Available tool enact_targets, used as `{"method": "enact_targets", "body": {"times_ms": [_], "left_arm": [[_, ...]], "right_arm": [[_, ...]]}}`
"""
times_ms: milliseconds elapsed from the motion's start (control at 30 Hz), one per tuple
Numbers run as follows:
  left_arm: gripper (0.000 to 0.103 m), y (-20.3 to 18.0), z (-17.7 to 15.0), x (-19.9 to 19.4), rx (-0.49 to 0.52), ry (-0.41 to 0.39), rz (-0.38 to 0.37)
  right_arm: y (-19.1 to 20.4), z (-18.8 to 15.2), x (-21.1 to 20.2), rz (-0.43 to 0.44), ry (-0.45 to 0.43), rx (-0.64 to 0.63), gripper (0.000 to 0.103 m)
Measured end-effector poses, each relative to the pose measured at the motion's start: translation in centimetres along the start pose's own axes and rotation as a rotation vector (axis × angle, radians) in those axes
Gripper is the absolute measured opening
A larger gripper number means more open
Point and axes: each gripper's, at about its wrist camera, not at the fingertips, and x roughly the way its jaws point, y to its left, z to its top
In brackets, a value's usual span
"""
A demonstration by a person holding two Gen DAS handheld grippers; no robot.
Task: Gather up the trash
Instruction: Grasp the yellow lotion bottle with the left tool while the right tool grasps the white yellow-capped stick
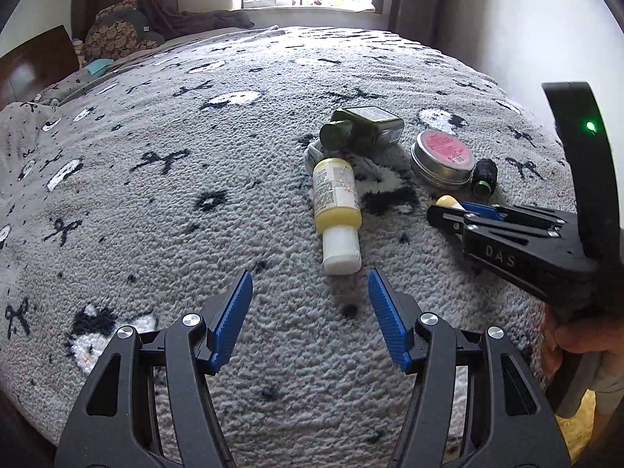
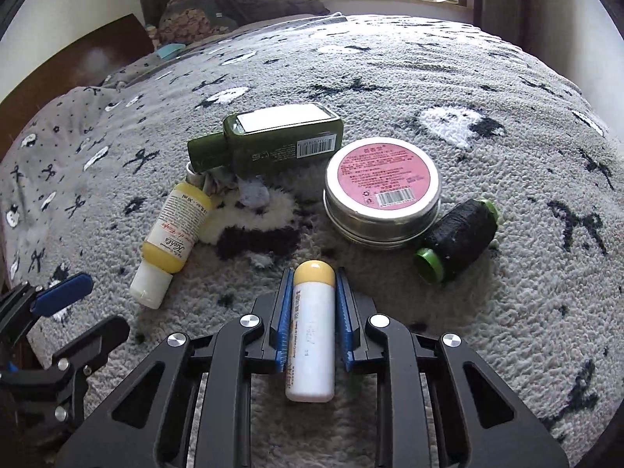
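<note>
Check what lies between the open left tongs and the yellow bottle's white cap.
Nothing: only bare blanket separates the left tongs from the yellow bottle, as the left wrist view shows.

Black tongs [image 1: 310, 279], ribbed blue pads [image 1: 234, 312], silver screws.

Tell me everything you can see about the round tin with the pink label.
The round tin is a shallow, silvery metal container, closed, lying flat on the grey patterned blanket. The face turned up carries a pink circular label with small print and a barcode. It sits right of the dark green bottle. The black thread spool lies against its right side, apparently touching. Neither gripper touches it.
</note>
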Motion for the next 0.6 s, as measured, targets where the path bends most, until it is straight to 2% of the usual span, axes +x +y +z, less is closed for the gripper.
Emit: {"method": "enact_targets", "body": {"times_ms": [133, 400, 533, 600], "left_arm": [[0.057, -0.7, 1.7, 1.6, -0.009, -0.007, -0.009], [0.046, -1.8, 3.7, 5.3, -0.029, 0.006, 0.001], [0.029, -1.6, 3.8, 6.3, -0.034, 0.015, 0.02], [0.029, -1.4, 3.7, 6.1, -0.043, 0.013, 0.011]], "right_arm": [[-0.9, -0.5, -1.1, -0.03, -0.015, -0.024, 0.022], [-1.9, -2.0, -3.0, -0.027, -0.03, -0.064, 0.022], [-1.8, -2.7, -4.1, -0.006, -0.046, -0.079, 0.022], [-1.7, -3.1, -4.8, 0.003, -0.057, -0.089, 0.022]]}}
